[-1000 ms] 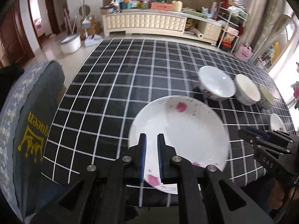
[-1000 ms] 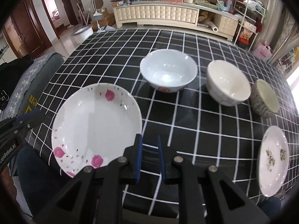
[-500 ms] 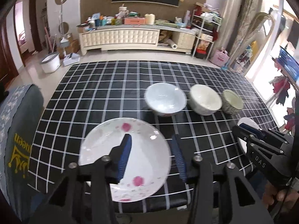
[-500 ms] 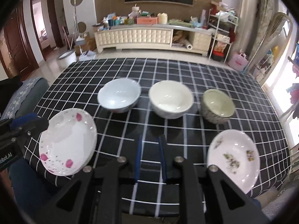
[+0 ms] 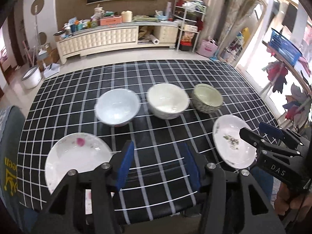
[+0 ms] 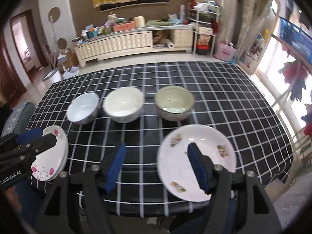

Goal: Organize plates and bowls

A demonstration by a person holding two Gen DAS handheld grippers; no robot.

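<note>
I see pink-flowered plate at 9 o'clock, overhanging near table edge. Left gripper wide open, empty, over bare cloth. Three bowls in row at 12: pale blue bowl, white bowl, green bowl. Speckled plate at 3; right gripper wide open, empty, right finger over it. Checked tablecloth; sideboard beyond.

Pink-flowered plate partly behind left tool

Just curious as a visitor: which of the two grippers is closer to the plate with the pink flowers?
The left gripper. It hovers open just right of the pink-flowered plate, while the right gripper is across the table, open over the speckled plate.
</note>
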